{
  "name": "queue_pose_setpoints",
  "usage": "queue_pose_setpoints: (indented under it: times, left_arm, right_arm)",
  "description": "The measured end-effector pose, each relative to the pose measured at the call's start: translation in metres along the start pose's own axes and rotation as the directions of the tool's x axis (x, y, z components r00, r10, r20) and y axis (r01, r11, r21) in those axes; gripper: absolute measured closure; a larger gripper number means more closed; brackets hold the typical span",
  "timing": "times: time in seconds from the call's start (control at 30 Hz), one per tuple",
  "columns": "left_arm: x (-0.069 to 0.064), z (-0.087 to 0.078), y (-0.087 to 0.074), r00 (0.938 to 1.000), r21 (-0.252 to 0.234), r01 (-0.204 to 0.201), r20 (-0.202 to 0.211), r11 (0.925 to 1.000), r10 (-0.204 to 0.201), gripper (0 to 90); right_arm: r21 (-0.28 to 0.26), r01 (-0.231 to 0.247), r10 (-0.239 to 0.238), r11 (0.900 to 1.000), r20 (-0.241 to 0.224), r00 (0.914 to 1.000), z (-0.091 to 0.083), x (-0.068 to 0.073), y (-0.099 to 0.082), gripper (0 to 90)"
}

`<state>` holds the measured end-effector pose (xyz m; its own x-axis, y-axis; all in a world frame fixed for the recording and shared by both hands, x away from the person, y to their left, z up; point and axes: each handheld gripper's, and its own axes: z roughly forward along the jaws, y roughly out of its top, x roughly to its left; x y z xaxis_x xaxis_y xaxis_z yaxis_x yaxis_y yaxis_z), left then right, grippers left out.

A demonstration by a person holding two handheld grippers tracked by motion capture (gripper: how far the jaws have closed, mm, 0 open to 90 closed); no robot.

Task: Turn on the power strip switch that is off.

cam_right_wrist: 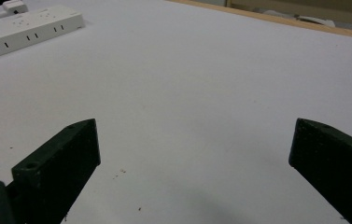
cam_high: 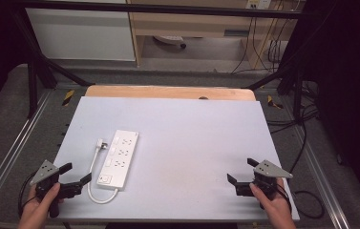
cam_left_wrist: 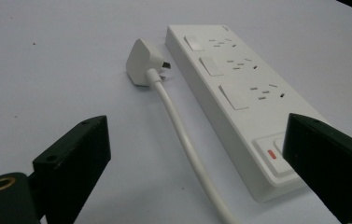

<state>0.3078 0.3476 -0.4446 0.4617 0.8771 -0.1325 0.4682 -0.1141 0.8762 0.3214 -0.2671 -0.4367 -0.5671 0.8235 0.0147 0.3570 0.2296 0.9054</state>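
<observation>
Currently power strip (cam_high: 119, 158) lies flat, long axis running away from the person, switch end nearest; plug (cam_high: 101, 143) beside it. Both grippers, left (cam_high: 78, 174) and right (cam_high: 242, 171), gape wide, empty, over white table (cam_high: 196, 138).

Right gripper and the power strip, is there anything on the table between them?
Nothing. In the high view, bare white table stretches from the right gripper to the power strip; the right gripper view shows the same.

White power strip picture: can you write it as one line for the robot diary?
white plastic power strip: flat on table, unplugged | white plug: beside strip | left gripper: open, near strip | right gripper: open, over bare white tabletop
</observation>
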Motion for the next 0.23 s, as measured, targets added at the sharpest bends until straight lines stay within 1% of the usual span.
queue_pose_setpoints:
  times: [0.13,0.2,0.23]
  left_arm:
    - [0.0000,0.0001,-0.0043,1.0000,0.014,0.000,0.001,0.9999,0.000,7.8]
    - [0.0006,0.0002,-0.0051,0.9999,0.017,0.010,-0.004,0.9998,-0.010,7.8]
    - [0.0009,0.0004,-0.0051,0.9999,0.017,0.013,-0.007,0.9998,-0.013,7.8]
  right_arm:
    - [0.004,-0.018,0.018,0.9998,0.022,0.9996,0.0005,-0.0035,-0.0008,2.3]
    - [0.023,-0.037,0.036,0.9990,0.054,0.9979,0.0035,-0.0072,-0.0018,2.4]
    - [0.037,-0.059,0.056,0.9976,0.077,0.9955,0.0073,-0.0101,-0.0023,2.4]
